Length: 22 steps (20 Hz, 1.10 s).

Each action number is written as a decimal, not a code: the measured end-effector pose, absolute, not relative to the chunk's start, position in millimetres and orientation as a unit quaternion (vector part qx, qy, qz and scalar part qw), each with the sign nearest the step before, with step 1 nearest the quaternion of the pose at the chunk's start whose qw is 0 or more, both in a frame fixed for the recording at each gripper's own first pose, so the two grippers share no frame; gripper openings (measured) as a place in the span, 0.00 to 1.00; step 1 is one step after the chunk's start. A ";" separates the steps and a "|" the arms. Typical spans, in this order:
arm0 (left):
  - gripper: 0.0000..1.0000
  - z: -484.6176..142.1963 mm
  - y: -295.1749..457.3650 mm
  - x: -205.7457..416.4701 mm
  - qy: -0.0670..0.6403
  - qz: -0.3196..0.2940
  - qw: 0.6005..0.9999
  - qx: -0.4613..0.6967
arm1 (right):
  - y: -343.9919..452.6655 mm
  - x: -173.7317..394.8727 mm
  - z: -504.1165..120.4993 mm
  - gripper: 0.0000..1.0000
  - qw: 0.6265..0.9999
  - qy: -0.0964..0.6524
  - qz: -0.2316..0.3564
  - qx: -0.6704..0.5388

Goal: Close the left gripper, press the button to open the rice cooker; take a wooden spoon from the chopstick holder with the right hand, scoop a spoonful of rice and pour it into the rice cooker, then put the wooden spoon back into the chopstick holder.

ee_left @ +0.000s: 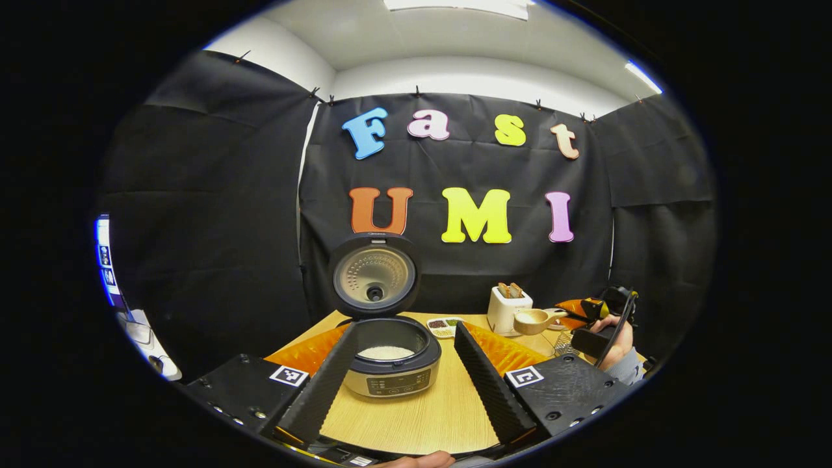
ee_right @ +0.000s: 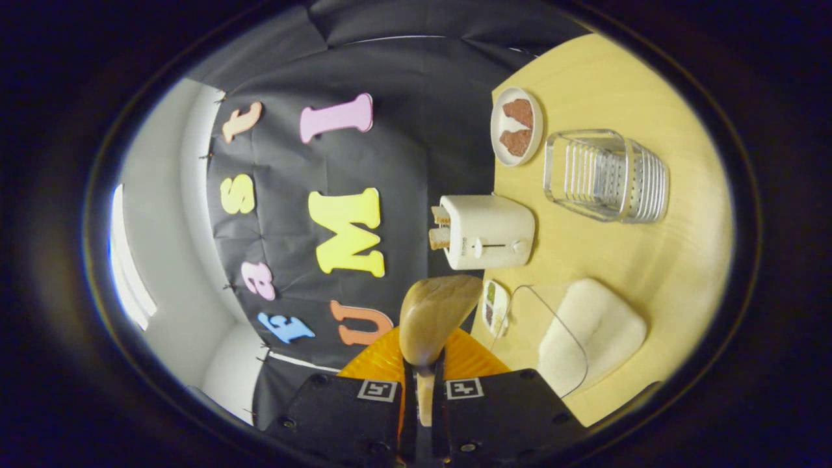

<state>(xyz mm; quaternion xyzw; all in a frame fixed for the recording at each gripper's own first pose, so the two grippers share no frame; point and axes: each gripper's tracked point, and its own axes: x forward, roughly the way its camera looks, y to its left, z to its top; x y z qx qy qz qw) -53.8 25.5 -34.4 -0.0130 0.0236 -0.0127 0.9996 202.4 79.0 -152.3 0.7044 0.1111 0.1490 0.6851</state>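
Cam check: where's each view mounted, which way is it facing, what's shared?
Left gripper view: rides the left gripper, level, facing the open silver rice cooker on the wooden table; its own spread fingers show, farther right the right gripper in a hand.
Right gripper view: rides the right gripper, rolled sideways, facing the clear ribbed chopstick holder; its fingers clamp the wooden spoon.
Shared: white toaster, spoon, table.

A staged kitchen booth: black cloth walls (ee_left: 214, 214) surround a wooden table (ee_left: 416, 416) carrying a toaster (ee_left: 508, 309) and rice cooker (ee_left: 390, 364).
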 end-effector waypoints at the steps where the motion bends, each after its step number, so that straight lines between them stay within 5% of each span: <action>1: 0.95 -33.1 29.0 -55.7 0.022 -0.011 1.000 -0.014 | 85.3 201.3 -146.7 0.14 0.678 0.113 0.156 0.709; 15: 0.95 -31.0 94.3 -81.3 0.014 0.025 0.999 -0.020 | 236.0 197.9 -112.5 0.14 0.698 0.158 0.226 0.661; 22: 0.95 -37.8 113.1 -89.6 0.016 0.038 0.999 -0.023 | 316.0 207.1 -134.3 0.14 0.736 0.201 0.220 0.607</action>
